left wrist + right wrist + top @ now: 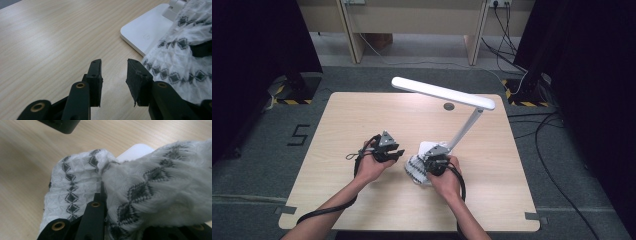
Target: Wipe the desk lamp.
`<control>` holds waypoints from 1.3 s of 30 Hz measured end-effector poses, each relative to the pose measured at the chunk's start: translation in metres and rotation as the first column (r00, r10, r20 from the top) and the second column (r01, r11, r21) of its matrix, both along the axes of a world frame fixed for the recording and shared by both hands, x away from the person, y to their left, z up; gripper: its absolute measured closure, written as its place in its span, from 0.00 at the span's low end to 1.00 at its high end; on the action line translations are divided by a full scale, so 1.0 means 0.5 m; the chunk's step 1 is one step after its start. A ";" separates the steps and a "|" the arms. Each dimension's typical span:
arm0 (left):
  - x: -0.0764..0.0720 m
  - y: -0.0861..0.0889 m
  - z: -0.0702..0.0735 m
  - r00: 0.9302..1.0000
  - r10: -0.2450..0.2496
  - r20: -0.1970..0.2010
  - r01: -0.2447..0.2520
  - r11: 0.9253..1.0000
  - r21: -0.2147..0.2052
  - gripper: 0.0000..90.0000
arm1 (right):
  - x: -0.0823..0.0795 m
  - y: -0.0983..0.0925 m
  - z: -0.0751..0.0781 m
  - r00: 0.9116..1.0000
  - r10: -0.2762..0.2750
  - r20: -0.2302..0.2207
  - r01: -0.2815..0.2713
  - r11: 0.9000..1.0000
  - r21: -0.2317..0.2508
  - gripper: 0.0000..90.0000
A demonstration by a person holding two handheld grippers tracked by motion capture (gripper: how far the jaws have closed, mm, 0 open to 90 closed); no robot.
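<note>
A pale wooden table (362,115) is standing on grey carpet, with dark curtains hanging on both sides and cables trailing across the floor at the right. A white desk lamp (447,94) is sitting on the table right of centre, its arm slanting up from a flat white base (142,35) and its long head pointing left.

The work in hand appears to be wiping the lamp base with a cloth. The right gripper (436,164) is pinching a white cloth with a black diamond pattern (140,192); in the right gripper view the fabric is bunching up over the jaws, one jaw is showing beside it and the other is lying buried under the folds. The cloth is lying at the near left edge of the base, partly on it and partly on the table beside it.

The left gripper (388,150) is waiting just left of the base, not touching it. Its jaws are standing part spread with nothing between them, pointing over bare wood toward the base corner.

Judgement: the cloth is picked up and brought to the lamp, so the wiping is probably under way. Much of the base top is lying uncovered in the left gripper view. Whether it is clean cannot be told. The lamp arm and head are likely remaining to be done, if they are included.
</note>
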State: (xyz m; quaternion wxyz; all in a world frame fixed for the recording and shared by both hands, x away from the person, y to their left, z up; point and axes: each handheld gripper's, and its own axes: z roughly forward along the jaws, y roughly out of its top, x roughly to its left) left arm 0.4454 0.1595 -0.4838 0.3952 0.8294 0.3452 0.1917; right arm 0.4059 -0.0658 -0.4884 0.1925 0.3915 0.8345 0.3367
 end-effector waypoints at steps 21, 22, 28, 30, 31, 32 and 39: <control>-0.003 0.001 0.000 1.000 -0.003 0.001 0.003 1.000 0.003 0.71 | -0.080 -0.052 0.024 0.999 0.026 -0.022 -0.025 0.999 0.043 0.90; -0.003 0.001 0.000 1.000 0.000 0.002 0.000 1.000 0.000 0.71 | -0.083 -0.058 0.026 1.000 0.023 -0.020 -0.022 0.999 0.046 0.90; -0.003 0.005 0.001 1.000 0.000 0.004 0.000 1.000 0.006 0.71 | -0.095 -0.110 0.038 0.999 -0.039 -0.007 0.039 0.997 0.061 0.90; -0.003 0.006 0.001 1.000 0.005 0.004 -0.005 1.000 0.004 0.71 | -0.096 -0.132 0.041 0.997 -0.072 -0.004 0.072 0.995 0.064 0.90; -0.003 0.007 0.001 1.000 0.003 0.004 -0.003 1.000 0.005 0.71 | -0.095 -0.144 0.043 0.996 -0.086 -0.001 0.085 0.994 0.068 0.90; -0.003 0.007 0.001 1.000 0.003 0.005 -0.003 1.000 0.006 0.71 | -0.093 -0.156 0.044 0.995 -0.101 0.001 0.101 0.992 0.070 0.90; -0.005 0.004 -0.001 1.000 0.001 0.004 -0.001 1.000 0.004 0.70 | -0.071 -0.239 0.047 0.971 -0.239 0.015 0.237 0.968 0.078 0.89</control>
